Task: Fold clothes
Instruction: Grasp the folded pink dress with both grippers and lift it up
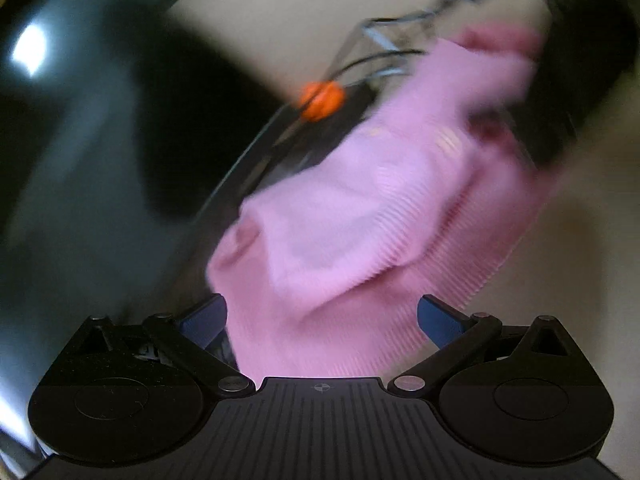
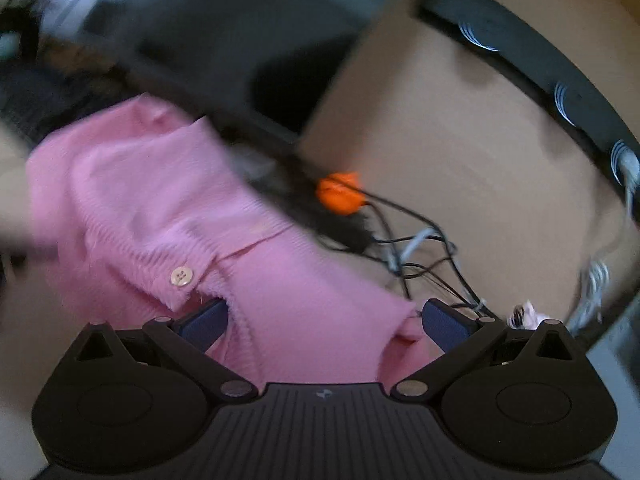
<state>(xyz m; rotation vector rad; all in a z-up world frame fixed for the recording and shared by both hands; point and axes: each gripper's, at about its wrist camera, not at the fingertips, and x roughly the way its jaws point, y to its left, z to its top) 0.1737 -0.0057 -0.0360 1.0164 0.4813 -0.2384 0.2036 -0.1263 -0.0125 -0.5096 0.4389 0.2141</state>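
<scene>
both views smeared by blur, so fine detail unreadable.

left wrist view: pink ribbed knit garment (image 1: 360,216) filling the centre, bunched and hanging in folds, reaching from the upper right down between the blue fingertips (image 1: 438,322) of the left gripper (image 1: 320,320). jaws standing wide, fabric draping through the gap and touching the inner side of the left-hand pad; whether anything is being pinched, cannot tell. behind the garment, an orange ball-like piece (image 1: 322,100) sitting on a dark slanting bar (image 1: 248,160), thin black cables (image 1: 380,56) running off it. pale beige surface (image 1: 280,20) showing above and at right.

right wrist view: same pink garment (image 2: 160,208) spreading across the left half, lying over the beige surface (image 2: 460,140) and running down into the right gripper (image 2: 324,322). jaws also wide, blue fingertips (image 2: 444,324) well apart, cloth lying between them. only here: a pale button (image 2: 181,276) on a folded placket edge just above the left-hand pad, a tangle of black and grey cables (image 2: 420,256) beside the orange piece (image 2: 340,192), and a dark curved edge (image 2: 540,72) along the upper right. dark bar (image 2: 260,152) crossing over the garment's upper edge.
</scene>
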